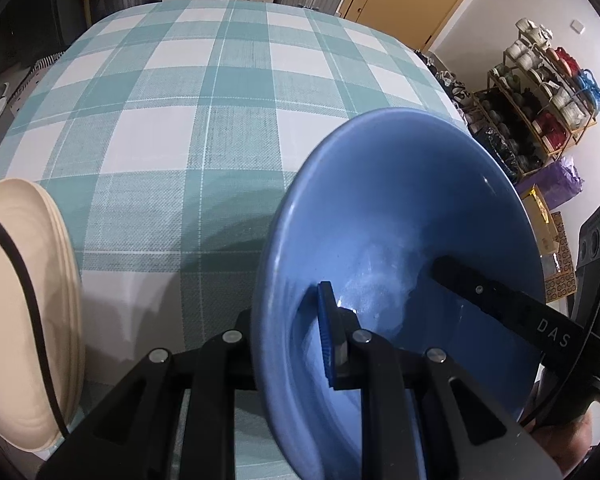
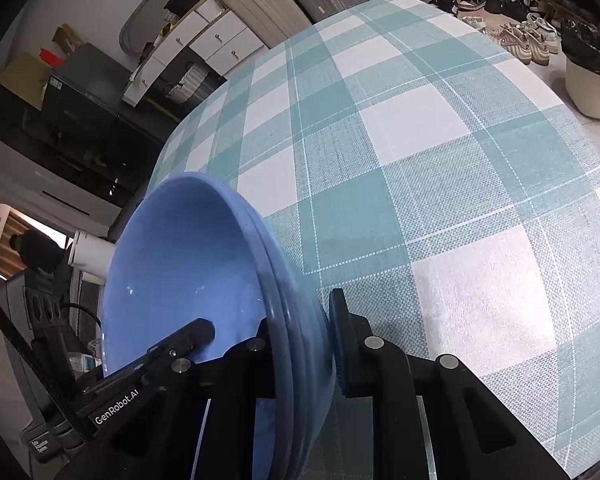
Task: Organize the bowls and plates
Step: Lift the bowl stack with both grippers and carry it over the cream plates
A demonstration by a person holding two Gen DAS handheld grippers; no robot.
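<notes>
A stack of nested blue bowls (image 1: 400, 208) is gripped from both sides over the teal-checked tablecloth (image 1: 188, 92). My left gripper (image 1: 284, 312) is shut on the stack's left wall, with its blue pad (image 1: 326, 336) inside and the other finger outside. A finger (image 1: 472, 286) of my right gripper reaches into the bowl from the right. In the right wrist view the blue bowls (image 2: 180, 264) show about three rims, and my right gripper (image 2: 300, 312) is shut on their right wall. The left gripper's finger (image 2: 180, 344) lies inside. Whether the stack touches the cloth is hidden.
A stack of cream plates (image 1: 28, 300) sits at the near left edge. Beyond the table's right side stand a shoe rack (image 1: 540, 92), shoes on the floor and a white bin (image 2: 590, 80). Suitcases (image 2: 260, 4) and drawers (image 2: 204, 36) line the far wall.
</notes>
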